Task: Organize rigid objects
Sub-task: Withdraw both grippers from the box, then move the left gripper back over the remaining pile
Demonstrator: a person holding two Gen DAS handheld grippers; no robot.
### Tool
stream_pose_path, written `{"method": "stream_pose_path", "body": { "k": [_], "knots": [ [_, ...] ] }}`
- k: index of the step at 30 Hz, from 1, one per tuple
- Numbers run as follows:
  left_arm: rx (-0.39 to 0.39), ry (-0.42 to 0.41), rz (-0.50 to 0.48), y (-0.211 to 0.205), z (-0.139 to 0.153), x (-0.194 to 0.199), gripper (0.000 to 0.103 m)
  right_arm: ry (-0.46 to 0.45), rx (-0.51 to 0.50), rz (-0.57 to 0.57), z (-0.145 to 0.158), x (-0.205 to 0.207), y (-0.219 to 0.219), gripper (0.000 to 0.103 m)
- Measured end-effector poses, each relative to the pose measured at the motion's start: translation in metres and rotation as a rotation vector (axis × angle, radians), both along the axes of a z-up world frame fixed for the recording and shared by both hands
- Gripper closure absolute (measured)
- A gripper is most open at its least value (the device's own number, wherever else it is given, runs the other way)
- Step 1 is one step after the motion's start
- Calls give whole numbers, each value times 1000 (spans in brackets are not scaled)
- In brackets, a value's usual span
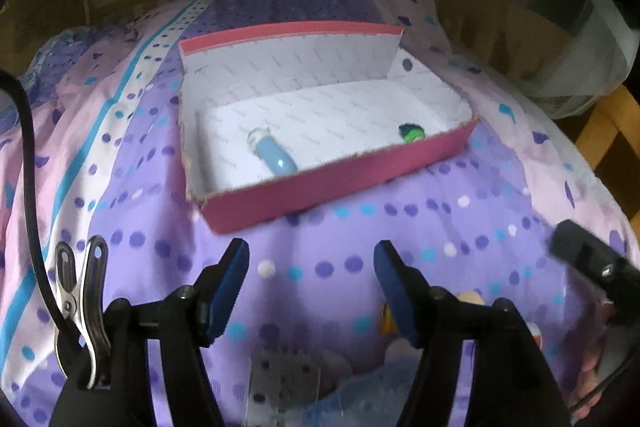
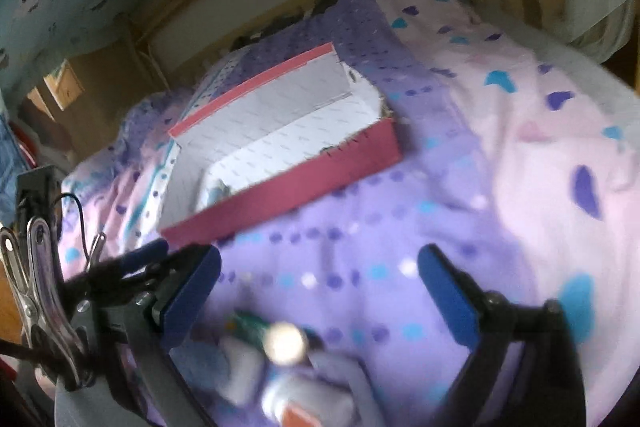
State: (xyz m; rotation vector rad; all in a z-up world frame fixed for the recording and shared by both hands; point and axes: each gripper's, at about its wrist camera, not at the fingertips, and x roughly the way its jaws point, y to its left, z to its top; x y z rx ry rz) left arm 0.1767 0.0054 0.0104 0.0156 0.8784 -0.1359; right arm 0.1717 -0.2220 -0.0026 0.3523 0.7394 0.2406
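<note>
So, pink cardboard box [image 1: 340, 183] sits open on dotted purple bedspread [image 1: 400, 239]; inside, a pale blue tube [image 1: 274, 155] left, small green item [image 1: 412, 133] right, well apart. Left gripper [image 1: 310, 279] spread, empty. Right gripper [image 2: 320, 291] spread over blurry clutter [image 2: 286, 345], nothing pinched.

a pink box [image 1: 340, 183] with white lining sits open on the bed, holding a pale blue bottle [image 1: 274, 157] lying flat and a small green-and-dark item [image 1: 412, 133], well apart.
</note>
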Motion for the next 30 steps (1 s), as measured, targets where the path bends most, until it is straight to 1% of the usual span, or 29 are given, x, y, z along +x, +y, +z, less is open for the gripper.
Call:
{"method": "stream_pose_path", "body": {
  "k": [2,4,6,8,9,11,13,14,16,19,21,23,24,26,27,28,30],
  "knots": [
    [-10,26,17,4,-4,-5,34,21,46,-5,-2,-6,-11,3],
    [-36,56,33,11,-7,-9,34,81,123,-13,-11,-6,-22,3],
    [-82,87,59,22,-10,-14,34,157,196,-17,-22,-5,-32,3],
    [-123,101,89,32,-9,-20,34,199,226,-12,-29,-8,-34,3],
    [-141,103,102,37,-8,-25,34,208,226,-11,-30,-8,-34,3],
    [-170,99,111,43,-6,-32,34,210,185,0,-28,-12,-30,3],
    [-179,87,101,43,-3,-40,34,208,154,20,-27,-15,-23,4],
    [-180,81,89,41,-1,-42,34,210,147,31,-27,-17,-21,6],
    [-172,67,60,36,2,-48,34,222,147,54,-28,-20,-18,10],
    [-169,39,39,33,8,-56,34,234,173,62,-30,-26,-20,15],
    [-196,3,40,39,17,-64,34,246,190,57,-32,-30,-23,18],
    [-227,-56,57,53,30,-70,34,258,206,53,-33,-35,-26,23],
    [-224,-91,72,62,37,-72,34,261,215,52,-33,-37,-28,24],
    [-179,-133,96,74,45,-73,34,257,224,54,-32,-40,-29,24],
    [-151,-127,110,79,44,-70,34,254,227,56,-31,-41,-29,24],
    [-141,-99,123,84,40,-67,35,252,228,57,-31,-42,-30,25],
    [-171,-7,151,95,28,-58,38,250,231,57,-30,-42,-30,25]
  ]
}}
